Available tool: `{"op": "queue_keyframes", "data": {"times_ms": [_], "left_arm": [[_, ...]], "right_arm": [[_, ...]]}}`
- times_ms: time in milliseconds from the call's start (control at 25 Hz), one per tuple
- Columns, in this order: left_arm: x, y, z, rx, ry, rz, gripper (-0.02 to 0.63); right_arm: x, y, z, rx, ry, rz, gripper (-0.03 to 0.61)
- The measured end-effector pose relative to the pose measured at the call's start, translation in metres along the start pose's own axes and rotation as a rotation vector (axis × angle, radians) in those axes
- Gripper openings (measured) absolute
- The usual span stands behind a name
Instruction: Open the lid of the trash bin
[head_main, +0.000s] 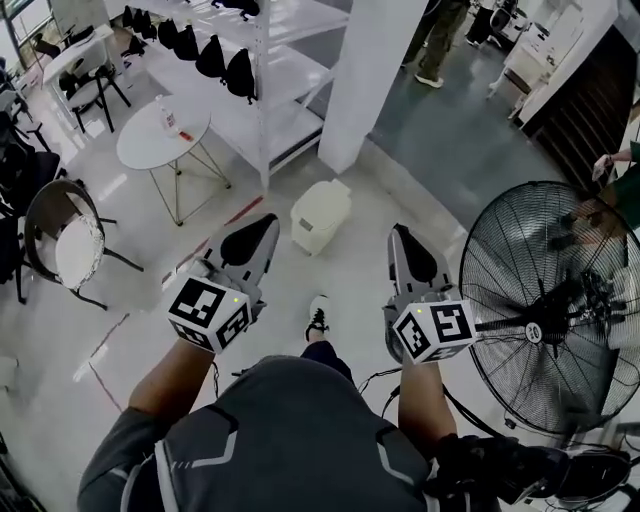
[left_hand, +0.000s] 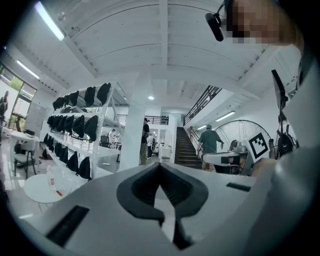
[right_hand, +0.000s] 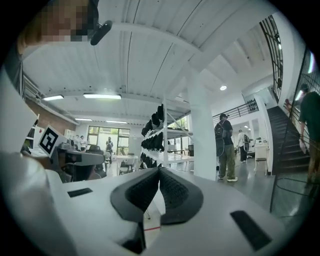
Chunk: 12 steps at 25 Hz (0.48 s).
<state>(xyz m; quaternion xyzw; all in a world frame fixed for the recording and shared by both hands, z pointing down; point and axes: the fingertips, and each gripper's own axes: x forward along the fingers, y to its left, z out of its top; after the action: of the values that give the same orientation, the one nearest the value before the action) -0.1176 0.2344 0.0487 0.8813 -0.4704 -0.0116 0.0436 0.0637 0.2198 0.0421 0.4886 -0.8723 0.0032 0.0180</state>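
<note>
A small white trash bin (head_main: 320, 215) with its lid down stands on the pale floor, ahead of me and between my two grippers in the head view. My left gripper (head_main: 268, 222) is held in the air to the bin's left, tip pointing toward it, apart from it. My right gripper (head_main: 400, 232) hovers to the bin's right, also apart. In the left gripper view the left gripper (left_hand: 160, 165) has its dark pads meeting at the tip with nothing held. The right gripper (right_hand: 159, 170) looks the same in its own view. Neither gripper view clearly shows the bin.
A big black floor fan (head_main: 545, 300) stands close on the right. A white pillar (head_main: 375, 70) and white shelving (head_main: 260, 70) with black bags rise behind the bin. A round white table (head_main: 163, 135) and a chair (head_main: 65, 240) are at the left. My shoe (head_main: 317, 318) is near the bin.
</note>
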Motion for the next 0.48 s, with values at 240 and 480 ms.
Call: {"op": "queue_keyframes", "data": {"times_ms": [240,480], "left_arm": [[0.048,0.026,0.007,0.023,-0.007,0.021,0.008],[0.113,0.052,0.008,0.016,0.02,0.042,0.008]], "right_arm": [[0.056,-0.032,0.008,-0.001,-0.043,0.023,0.026],[0.107,-0.081,0.001,0.017,-0.009,0.043,0.026]]}}
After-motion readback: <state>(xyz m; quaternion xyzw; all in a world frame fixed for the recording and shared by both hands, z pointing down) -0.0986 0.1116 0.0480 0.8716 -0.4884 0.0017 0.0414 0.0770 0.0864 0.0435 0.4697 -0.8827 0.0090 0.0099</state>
